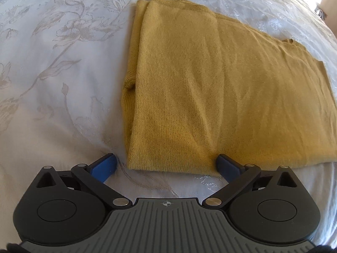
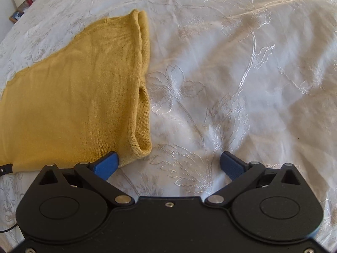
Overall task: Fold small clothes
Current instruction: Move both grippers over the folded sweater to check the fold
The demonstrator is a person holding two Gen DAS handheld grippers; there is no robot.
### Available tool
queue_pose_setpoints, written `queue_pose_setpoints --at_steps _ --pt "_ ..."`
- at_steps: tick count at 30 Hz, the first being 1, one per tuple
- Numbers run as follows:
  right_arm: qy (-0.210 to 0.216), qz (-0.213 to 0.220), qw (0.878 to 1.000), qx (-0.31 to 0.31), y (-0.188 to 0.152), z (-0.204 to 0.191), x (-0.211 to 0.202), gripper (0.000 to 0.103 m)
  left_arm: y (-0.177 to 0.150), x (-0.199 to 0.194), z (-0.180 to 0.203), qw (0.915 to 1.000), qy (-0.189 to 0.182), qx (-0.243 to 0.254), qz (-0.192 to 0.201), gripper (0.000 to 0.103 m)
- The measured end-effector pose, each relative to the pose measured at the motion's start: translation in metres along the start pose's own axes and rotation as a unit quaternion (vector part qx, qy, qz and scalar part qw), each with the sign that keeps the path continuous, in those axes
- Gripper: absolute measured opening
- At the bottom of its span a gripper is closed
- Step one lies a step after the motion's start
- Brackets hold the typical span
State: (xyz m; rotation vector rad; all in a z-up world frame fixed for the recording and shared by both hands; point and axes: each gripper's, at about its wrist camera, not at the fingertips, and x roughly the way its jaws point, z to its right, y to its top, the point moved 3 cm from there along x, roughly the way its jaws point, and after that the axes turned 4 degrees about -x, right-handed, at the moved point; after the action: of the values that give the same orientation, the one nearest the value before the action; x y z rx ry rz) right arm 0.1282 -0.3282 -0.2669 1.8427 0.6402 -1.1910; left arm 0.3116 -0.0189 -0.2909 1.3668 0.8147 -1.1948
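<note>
In the left wrist view, a mustard-yellow knitted garment [image 1: 221, 88] lies flat on a white bedspread with a pale embroidered flower pattern [image 1: 52, 67], filling the centre and right of the frame. It already forms a rough rectangle, with doubled layers showing along its left edge, where a lower layer peeks out from under the top one. The left gripper [image 1: 166, 164], black with blue finger pads, sits at the bottom of the frame with its jaws spread wide and nothing between them; the garment's near hem lies just ahead of the gap, and the right-hand pad meets that hem.

In the right wrist view, the same garment [image 2: 73, 97] occupies the left half of the frame, its right edge rolled into a soft tube of stacked layers that ends in a rounded hem at lower centre. The right gripper [image 2: 169, 161] is likewise spread wide and holds nothing; its left pad is at the garment's near corner, the rest of the gap over bare bedspread [image 2: 242, 73].

Judging by the layered edges, at least one fold is done. A further fold to make the bundle compact probably remains.
</note>
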Motion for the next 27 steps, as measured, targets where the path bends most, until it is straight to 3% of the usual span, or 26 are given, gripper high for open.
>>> queue_pose_setpoints --at_steps 4,8,12,20,24,27 --pt "-0.008 0.007 1.0 0.027 0.003 0.007 -0.004 0.102 0.002 0.003 0.003 0.9999 0.006 0.0 -0.011 0.103" --pt "-0.03 -0.036 0.999 0.023 -0.009 0.016 0.011 0.102 0.007 0.001 0.007 0.9997 0.012 -0.007 -0.02 0.102" --pt "-0.029 -0.039 0.999 -0.014 -0.021 0.016 0.016 0.103 0.002 -0.018 0.016 0.9998 0.015 -0.009 0.007 0.092" --pt "-0.016 -0.012 1.0 -0.021 -0.034 0.021 0.015 0.103 -0.005 -0.05 0.08 0.9964 -0.01 0.052 0.066 0.092" --pt "-0.011 -0.004 1.0 -0.027 -0.036 0.021 0.014 0.103 0.005 -0.042 0.11 0.9956 -0.024 0.06 0.067 0.093" --pt "-0.003 -0.001 1.0 -0.031 -0.032 0.02 0.012 0.103 0.004 -0.03 0.125 0.9958 -0.013 0.071 0.056 0.093"
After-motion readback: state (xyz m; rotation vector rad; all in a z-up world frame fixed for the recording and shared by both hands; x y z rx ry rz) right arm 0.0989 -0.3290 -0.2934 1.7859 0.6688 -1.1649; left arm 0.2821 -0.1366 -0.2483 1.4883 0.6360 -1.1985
